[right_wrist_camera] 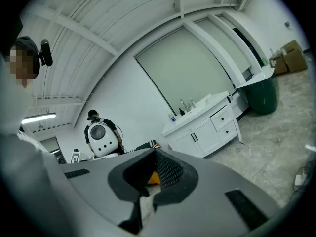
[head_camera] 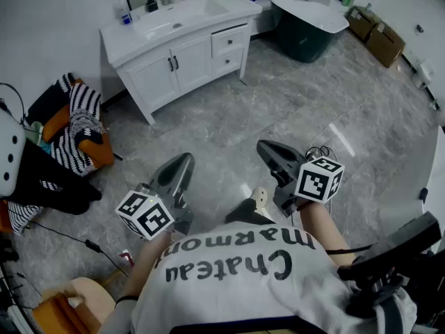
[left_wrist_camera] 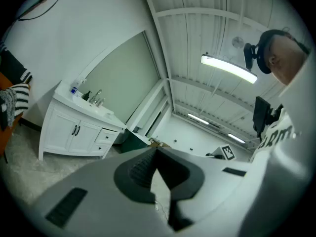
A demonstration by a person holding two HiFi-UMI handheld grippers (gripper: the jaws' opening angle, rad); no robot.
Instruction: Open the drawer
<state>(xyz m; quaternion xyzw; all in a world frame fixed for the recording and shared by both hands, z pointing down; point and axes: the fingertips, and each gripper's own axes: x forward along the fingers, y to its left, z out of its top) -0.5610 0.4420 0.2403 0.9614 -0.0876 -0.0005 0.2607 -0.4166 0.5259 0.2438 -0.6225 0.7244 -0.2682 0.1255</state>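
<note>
A white vanity cabinet [head_camera: 182,47] stands across the grey floor, far from me. It has a sink on top, two doors, and two small drawers [head_camera: 229,50] at its right end, both closed. My left gripper [head_camera: 183,163] and right gripper [head_camera: 267,149] hover side by side close to my body, pointing toward the cabinet, well short of it. Both are shut with nothing between the jaws. The left gripper view shows its closed tips [left_wrist_camera: 157,150] with the cabinet [left_wrist_camera: 74,127] to the left. In the right gripper view the closed tips [right_wrist_camera: 155,152] sit left of the drawers [right_wrist_camera: 224,120].
A dark green tub [head_camera: 306,26] stands right of the cabinet, with cardboard boxes [head_camera: 379,37] beyond. Striped cloth on an orange seat [head_camera: 80,127] lies at left. Cables run over the floor. A person with a white backpack [right_wrist_camera: 98,135] stands at left in the right gripper view.
</note>
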